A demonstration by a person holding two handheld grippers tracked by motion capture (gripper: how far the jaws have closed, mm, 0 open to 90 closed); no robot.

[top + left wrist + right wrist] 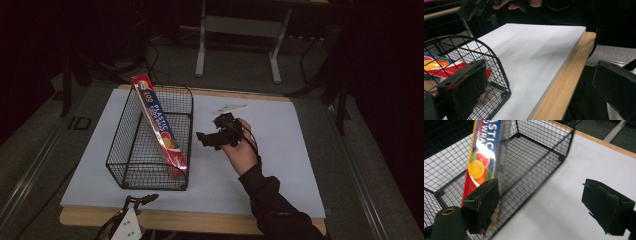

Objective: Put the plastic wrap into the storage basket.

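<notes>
A black wire basket (131,165) stands on the left half of the white board (280,150). A long red and blue plastic wrap box (157,122) leans slantwise inside it, its far end rising above the rim. My right gripper (212,131) hovers just right of the basket, open and holding nothing. In the right gripper view its jaws stand wide apart (544,205) before the basket (541,157) and the box (482,157). My left gripper (140,200) is at the table's front edge below the basket, open and holding nothing (539,90), with the basket's corner (499,65) beside its left jaw.
A small white object (229,108) lies on the board behind the right gripper. The wooden table edge (564,82) runs along the board's front. Table legs and cables stand on the dark floor beyond the table.
</notes>
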